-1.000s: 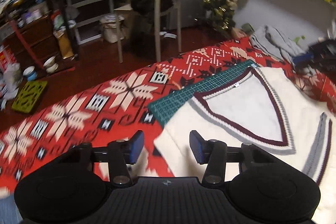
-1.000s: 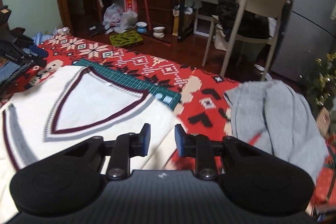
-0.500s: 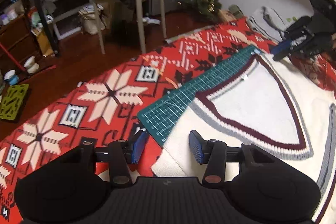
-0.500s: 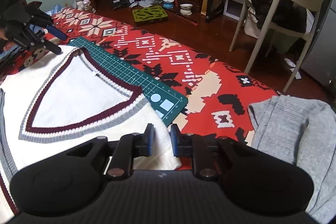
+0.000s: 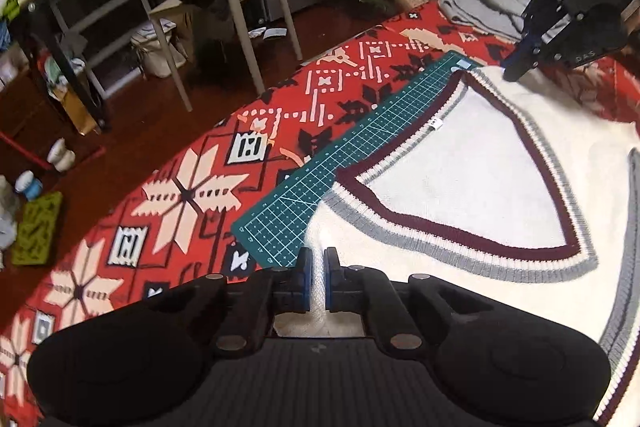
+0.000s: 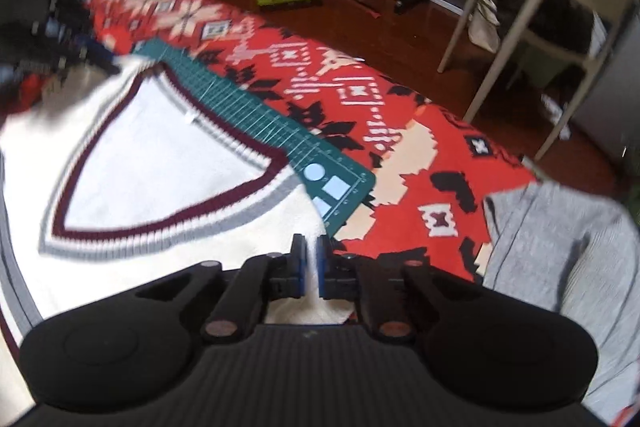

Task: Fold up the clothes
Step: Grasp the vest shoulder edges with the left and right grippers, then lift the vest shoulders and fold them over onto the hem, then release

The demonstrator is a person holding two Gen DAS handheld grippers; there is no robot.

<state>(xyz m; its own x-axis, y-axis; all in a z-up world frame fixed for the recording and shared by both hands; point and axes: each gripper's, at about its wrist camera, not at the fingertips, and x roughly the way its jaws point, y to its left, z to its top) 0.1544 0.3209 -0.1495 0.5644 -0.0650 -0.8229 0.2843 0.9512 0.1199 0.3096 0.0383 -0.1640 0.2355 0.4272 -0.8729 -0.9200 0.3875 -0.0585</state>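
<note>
While the white V-neck sweater (image 5: pixel 460 163) lies flat across green cutting mat (image 5: pixel 320 195) and red blanket (image 5: pixel 192 195), left gripper (image 5: pixel 316 279) and right gripper (image 6: pixel 309 267) each pinch a shoulder corner, the left's jaws closing.

Cream vest (image 5: pixel 460 183) with maroon-and-grey striped V-neck; green gridded cutting mat (image 5: pixel 320 187); red snowflake-patterned blanket (image 5: pixel 188 195); the blurred garment (image 6: pixel 560 247) looks grey.

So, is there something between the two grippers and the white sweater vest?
No, nothing visible. The left gripper is closing on one shoulder of the white sweater vest and the right gripper grips the other, with knit fabric directly between the pads.
</note>
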